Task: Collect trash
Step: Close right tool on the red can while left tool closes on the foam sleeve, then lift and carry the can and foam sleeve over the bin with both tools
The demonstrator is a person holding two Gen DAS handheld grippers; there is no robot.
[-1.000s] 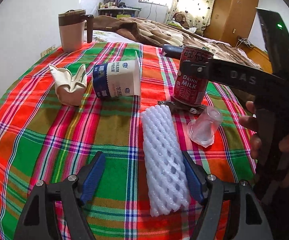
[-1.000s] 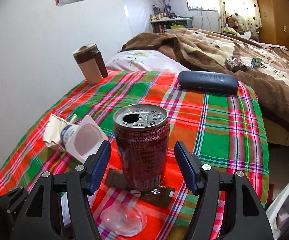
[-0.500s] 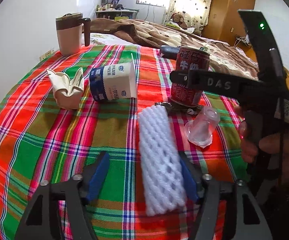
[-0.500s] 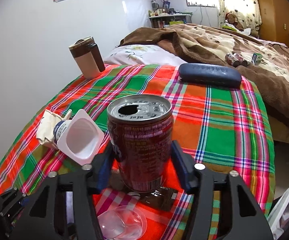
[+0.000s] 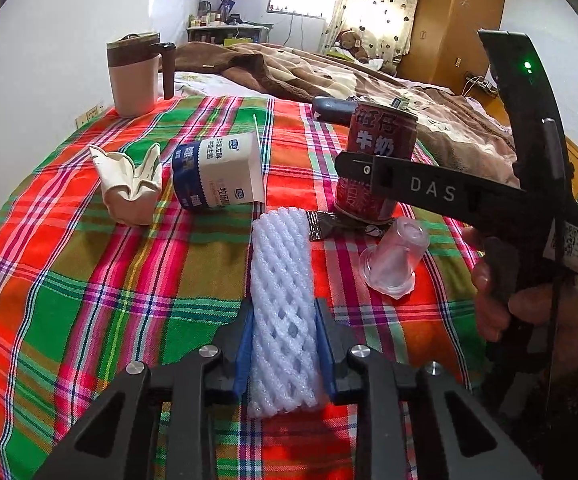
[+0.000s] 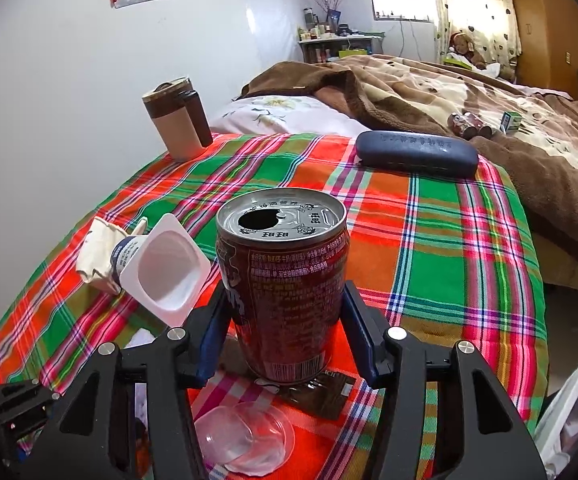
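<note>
Plaid-covered desk (image 5: 89,300) carries scattered trash. Red milk can (image 6: 283,280) stands upright on a dark wrapper (image 6: 329,394); right gripper (image 6: 285,336) is clamped on its lower body. Judgement: lift straight up, keep the open top level, so the wrapper stays behind. Foam fruit net (image 5: 281,300) lies flat near the front edge; left gripper (image 5: 283,350) pinches its near end. Soft foam: squeeze gently, lift slowly.

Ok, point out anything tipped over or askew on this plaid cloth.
The yogurt cup lies on its side, as does the clear plastic cup. The red can stands upright but sits on a dark wrapper. No spill shows.
</note>
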